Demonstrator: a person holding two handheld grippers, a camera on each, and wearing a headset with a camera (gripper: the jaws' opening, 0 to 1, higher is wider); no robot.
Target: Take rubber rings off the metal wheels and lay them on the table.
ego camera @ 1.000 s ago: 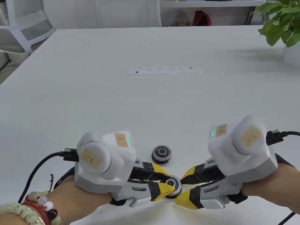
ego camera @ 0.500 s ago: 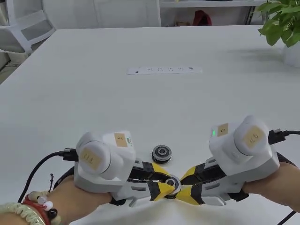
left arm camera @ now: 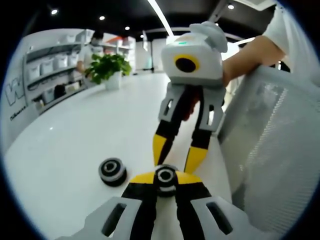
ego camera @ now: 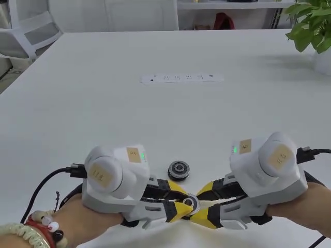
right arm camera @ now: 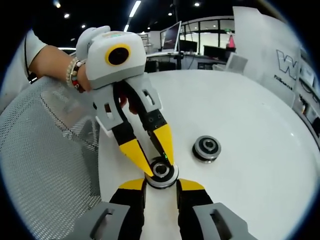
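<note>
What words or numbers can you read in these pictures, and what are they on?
"W": big letter on the white wall panel; small line beneath too blurred.
"W": same letter on the white wall beside shelves; small line beneath unreadable.
Yellow paper stickers on the left gripper and right gripper: marks too blurred.
Long white power strip: markings too small.

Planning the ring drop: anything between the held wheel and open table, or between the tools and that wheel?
Nothing visible. The left tool and right tool both meet at the wheel, jaws on it. The second wheel lies just beyond, apart from it; bare table spreads past and beside that.
</note>
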